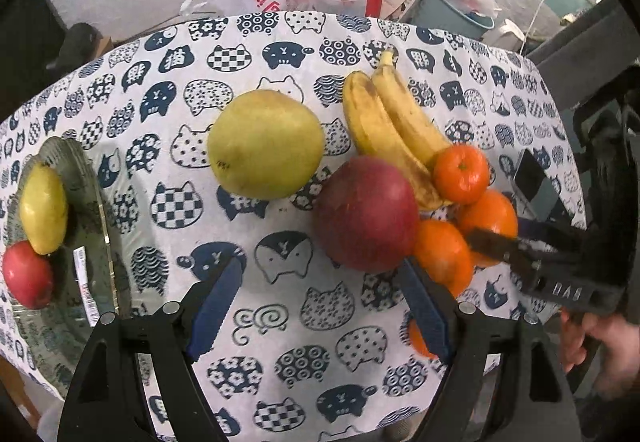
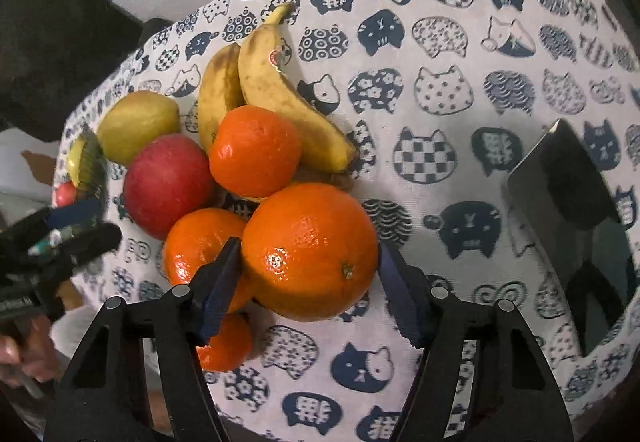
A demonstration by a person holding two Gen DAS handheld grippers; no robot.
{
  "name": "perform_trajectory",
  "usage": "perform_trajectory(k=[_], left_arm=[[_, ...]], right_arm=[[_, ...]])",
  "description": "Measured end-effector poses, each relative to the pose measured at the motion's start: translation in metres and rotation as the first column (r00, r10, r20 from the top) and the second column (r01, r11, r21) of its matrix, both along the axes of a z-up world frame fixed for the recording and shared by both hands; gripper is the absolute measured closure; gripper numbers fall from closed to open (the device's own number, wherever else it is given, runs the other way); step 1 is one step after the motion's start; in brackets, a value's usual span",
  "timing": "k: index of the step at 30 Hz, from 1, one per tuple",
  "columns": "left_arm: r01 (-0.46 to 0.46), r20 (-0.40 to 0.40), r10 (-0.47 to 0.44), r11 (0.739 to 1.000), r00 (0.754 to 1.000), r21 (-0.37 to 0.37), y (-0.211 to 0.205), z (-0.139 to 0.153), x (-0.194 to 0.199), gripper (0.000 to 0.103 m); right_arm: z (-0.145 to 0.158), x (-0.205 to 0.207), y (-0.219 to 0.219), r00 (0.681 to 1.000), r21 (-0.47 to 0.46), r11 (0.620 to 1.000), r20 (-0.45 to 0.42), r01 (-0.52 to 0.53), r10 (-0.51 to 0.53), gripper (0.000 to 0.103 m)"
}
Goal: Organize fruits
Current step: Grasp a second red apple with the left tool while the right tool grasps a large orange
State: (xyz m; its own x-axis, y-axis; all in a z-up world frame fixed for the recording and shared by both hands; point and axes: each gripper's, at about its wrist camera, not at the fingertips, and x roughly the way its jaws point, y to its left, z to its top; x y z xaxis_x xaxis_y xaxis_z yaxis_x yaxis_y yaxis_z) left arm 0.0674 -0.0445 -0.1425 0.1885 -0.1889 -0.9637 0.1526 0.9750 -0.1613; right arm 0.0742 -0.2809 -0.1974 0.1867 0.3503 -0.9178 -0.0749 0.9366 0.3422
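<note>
We held the right tongs (image 2: 310, 282) around the big orange (image 2: 310, 252): the left blue pad touched its skin, while on the right side we could not tell whether the pad pressed or stood just off. The left tongs (image 1: 322, 272) stood wide over bare cloth, with nothing between the pads.

We took the red apple (image 1: 368, 212) as our landmark on the table (image 1: 280, 342), which wore a cat-print cloth. The big orange lay just behind the apple's right side, touching a second orange (image 1: 442, 254) that sat against the apple. A small tangerine (image 1: 462, 172) rested above those two, leaning on the two bananas (image 1: 394, 126), which stretched away from the apple toward the table's far edge. The yellow-green pomelo (image 1: 266, 144) sat just beyond the apple to its left. Well apart from the apple, at the table's left edge, the glass plate (image 1: 90, 202) carried a yellow mango (image 1: 44, 208) and a smaller red apple (image 1: 28, 274), touching each other.
</note>
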Motion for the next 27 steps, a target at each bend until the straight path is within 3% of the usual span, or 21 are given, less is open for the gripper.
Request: perform_trajectory(k=[8,17,24,26,27], left_arm=[[-0.029,-0.044,0.027,0.999,0.999,-0.033,-0.012,-0.013,0.016,0.02],[-0.087,-0.122,0.076,0.993,0.99,-0.081,-0.022,-0.036,0.033,0.017],[-0.071,-0.108,0.063,0.995,0.992,-0.075,-0.03,-0.045,0.036,0.018],[-0.057,-0.107,0.048,0.995,0.993,-0.083,-0.032,-0.046,0.036,0.029],[-0.051,-0.103,0.043,0.996,0.994,-0.073,-0.033,-0.046,0.036,0.03]], right_arm=[[0.016,0.002,-0.014,0.997,-0.133,0.991,0.077,0.006,0.004,0.035],[0.018,0.006,-0.025,0.996,-0.137,0.99,0.092,0.022,-0.009,0.035],[0.024,0.007,-0.023,0.994,-0.168,0.986,0.11,0.001,0.017,0.035],[0.024,0.008,-0.02,0.993,-0.187,0.982,0.115,-0.008,0.03,0.035],[0.023,0.008,-0.019,0.992,-0.196,0.981,0.117,-0.013,0.037,0.035]])
